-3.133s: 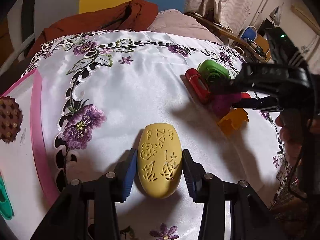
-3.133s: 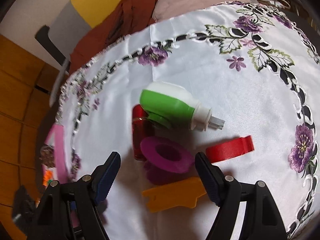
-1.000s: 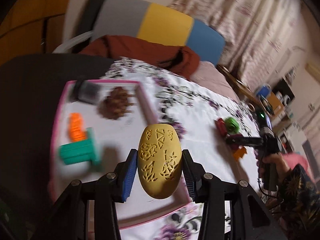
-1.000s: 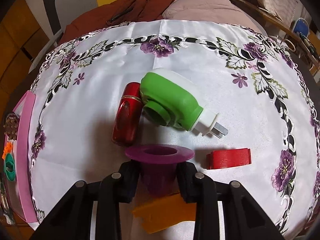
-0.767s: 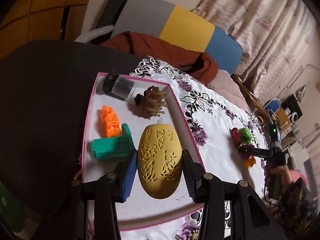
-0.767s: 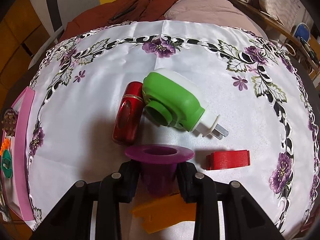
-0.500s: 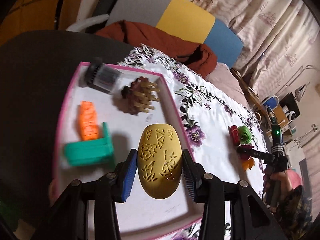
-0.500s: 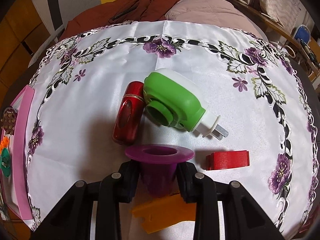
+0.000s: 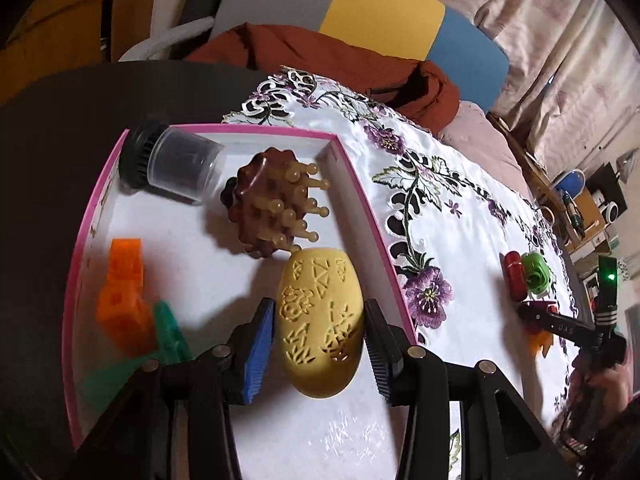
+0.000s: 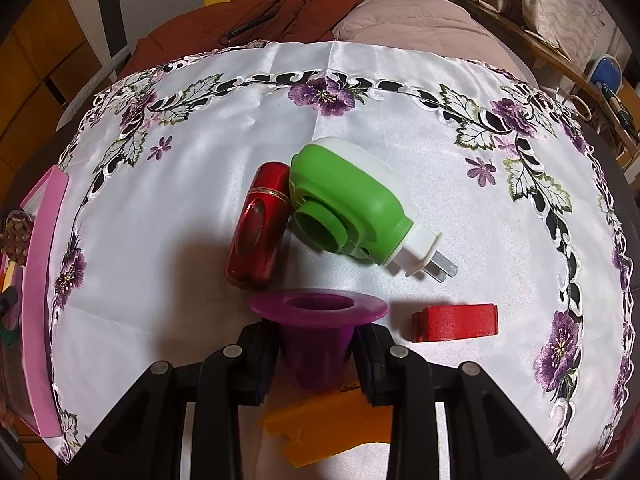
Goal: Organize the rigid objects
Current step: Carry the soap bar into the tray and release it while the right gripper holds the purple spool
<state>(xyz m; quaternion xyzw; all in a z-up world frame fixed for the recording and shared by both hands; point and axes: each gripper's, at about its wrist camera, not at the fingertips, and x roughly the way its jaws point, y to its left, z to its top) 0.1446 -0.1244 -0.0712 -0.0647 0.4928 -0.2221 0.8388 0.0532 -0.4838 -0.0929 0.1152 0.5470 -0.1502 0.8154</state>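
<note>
My left gripper [image 9: 318, 334] is shut on a yellow carved oval object [image 9: 320, 324], held low over the pink-rimmed white tray [image 9: 356, 196] near its right wall. The tray holds a brown spiked massager [image 9: 266, 208], a clear jar with a black lid [image 9: 176, 164], an orange block [image 9: 122, 292] and a green piece [image 9: 170, 334]. My right gripper [image 10: 318, 346] is shut on a purple flanged cup [image 10: 318, 320] over the white embroidered cloth. A red case [image 10: 258, 226], a green plug-in device [image 10: 352, 206], a red block [image 10: 456, 322] and an orange piece [image 10: 332, 428] lie around it.
The tray's pink edge [image 10: 42, 260] shows at the far left of the right wrist view. A rust-brown garment [image 9: 320, 60] and a chair back lie behind the table. The right gripper [image 9: 568, 328] shows at the far right in the left wrist view.
My left gripper has carried the yellow object from the cloth to over the tray and lowered it near the massager. My right gripper closed on the purple cup and has stayed still since.
</note>
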